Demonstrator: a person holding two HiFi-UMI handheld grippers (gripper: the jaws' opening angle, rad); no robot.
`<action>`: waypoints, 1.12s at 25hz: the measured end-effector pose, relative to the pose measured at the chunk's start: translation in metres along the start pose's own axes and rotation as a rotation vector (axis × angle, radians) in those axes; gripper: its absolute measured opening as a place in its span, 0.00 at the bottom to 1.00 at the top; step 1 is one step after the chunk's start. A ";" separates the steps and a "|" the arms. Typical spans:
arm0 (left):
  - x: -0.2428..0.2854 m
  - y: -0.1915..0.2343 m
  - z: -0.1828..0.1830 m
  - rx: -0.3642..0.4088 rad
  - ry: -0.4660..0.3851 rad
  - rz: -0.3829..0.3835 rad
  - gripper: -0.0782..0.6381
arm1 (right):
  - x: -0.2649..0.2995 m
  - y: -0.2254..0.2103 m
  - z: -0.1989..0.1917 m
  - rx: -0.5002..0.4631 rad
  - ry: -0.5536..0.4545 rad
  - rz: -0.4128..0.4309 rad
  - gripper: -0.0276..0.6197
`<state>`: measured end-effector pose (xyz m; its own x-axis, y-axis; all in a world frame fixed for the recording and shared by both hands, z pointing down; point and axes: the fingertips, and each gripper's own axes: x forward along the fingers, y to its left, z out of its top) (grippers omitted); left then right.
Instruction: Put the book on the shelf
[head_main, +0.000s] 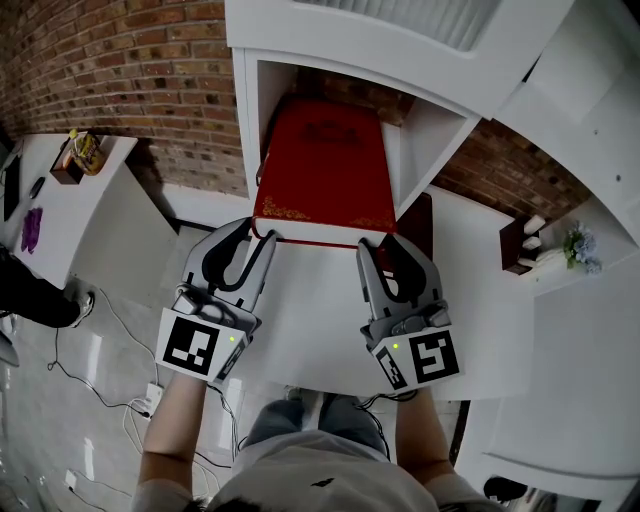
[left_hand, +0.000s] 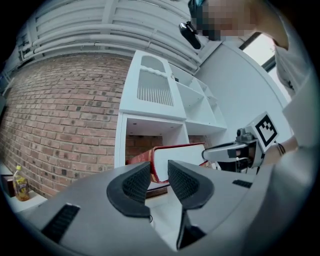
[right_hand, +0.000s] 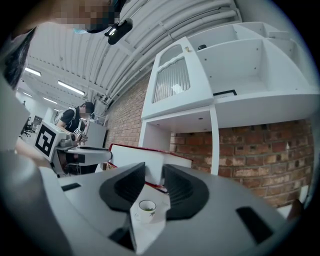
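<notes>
A thick red book (head_main: 322, 165) lies flat in the bottom compartment of the white shelf (head_main: 248, 130). Its near edge sticks out over the white table (head_main: 300, 320). My left gripper (head_main: 256, 241) is at the book's near left corner and my right gripper (head_main: 380, 244) at its near right corner. Both are open, their jaws spread sideways. In the left gripper view the book (left_hand: 175, 157) shows just beyond the gap of the left gripper (left_hand: 158, 172). The right gripper view shows the book (right_hand: 135, 157) the same way ahead of the right gripper (right_hand: 154, 173). I cannot tell whether the fingertips touch the book.
A dark maroon object (head_main: 424, 222) stands just right of the book. A small white cup (right_hand: 146, 210) sits on the table under my right gripper. A brown holder (head_main: 516, 246) and flowers (head_main: 580, 244) are at the right. A side table (head_main: 60, 210) carries a bottle (head_main: 86, 150).
</notes>
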<state>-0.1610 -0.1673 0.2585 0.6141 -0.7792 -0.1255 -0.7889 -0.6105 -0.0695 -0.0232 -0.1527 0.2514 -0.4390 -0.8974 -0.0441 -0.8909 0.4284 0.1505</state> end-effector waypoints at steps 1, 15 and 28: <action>0.001 0.001 -0.001 -0.004 0.002 -0.001 0.27 | 0.001 0.000 -0.001 0.000 0.002 0.000 0.24; 0.020 0.017 -0.007 -0.045 0.029 -0.008 0.27 | 0.020 -0.009 -0.007 0.001 0.030 0.004 0.23; 0.039 0.036 -0.014 -0.048 0.075 0.005 0.27 | 0.039 -0.015 -0.014 0.006 0.050 0.016 0.23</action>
<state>-0.1654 -0.2215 0.2654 0.6114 -0.7897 -0.0515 -0.7912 -0.6112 -0.0211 -0.0251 -0.1956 0.2615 -0.4467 -0.8947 0.0076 -0.8847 0.4429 0.1450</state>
